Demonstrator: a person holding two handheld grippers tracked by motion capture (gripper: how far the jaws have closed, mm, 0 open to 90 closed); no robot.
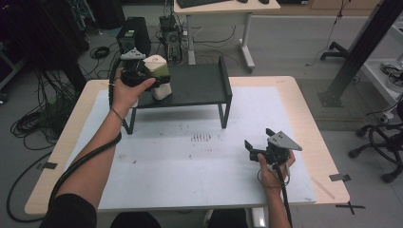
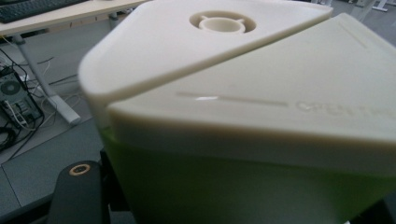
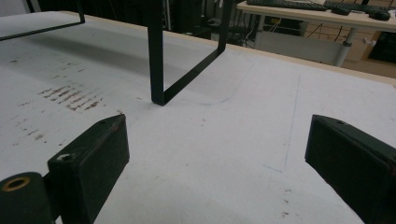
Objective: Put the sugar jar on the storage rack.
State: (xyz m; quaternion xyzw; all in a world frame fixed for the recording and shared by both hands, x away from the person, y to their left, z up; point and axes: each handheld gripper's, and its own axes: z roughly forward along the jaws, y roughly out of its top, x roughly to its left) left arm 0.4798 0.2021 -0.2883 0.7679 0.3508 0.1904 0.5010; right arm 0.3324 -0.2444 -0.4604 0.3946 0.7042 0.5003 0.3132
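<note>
- The left hand-held gripper [image 1: 142, 71] is at the cream-and-green container [image 1: 159, 76], which sits on the left part of the black shelf [image 1: 199, 85] standing on the bench [image 1: 199, 156].
- Its own camera shows the container's cream lid [image 2: 243, 79] and green body pressed close against the lens. One black jaw shows at the lower left, so it looks clamped on the container, though the contact itself is hidden.
- Holding it by the side would let it be lifted off the shelf without tipping.
- The right hand-held gripper [image 1: 266, 147] rests low over the bench, well apart, jaws spread and empty, likely waiting.
- The shelf's raised end wall and its leg [image 3: 159, 56] are the nearest obstacles; worn marks dot the white mat.
</note>
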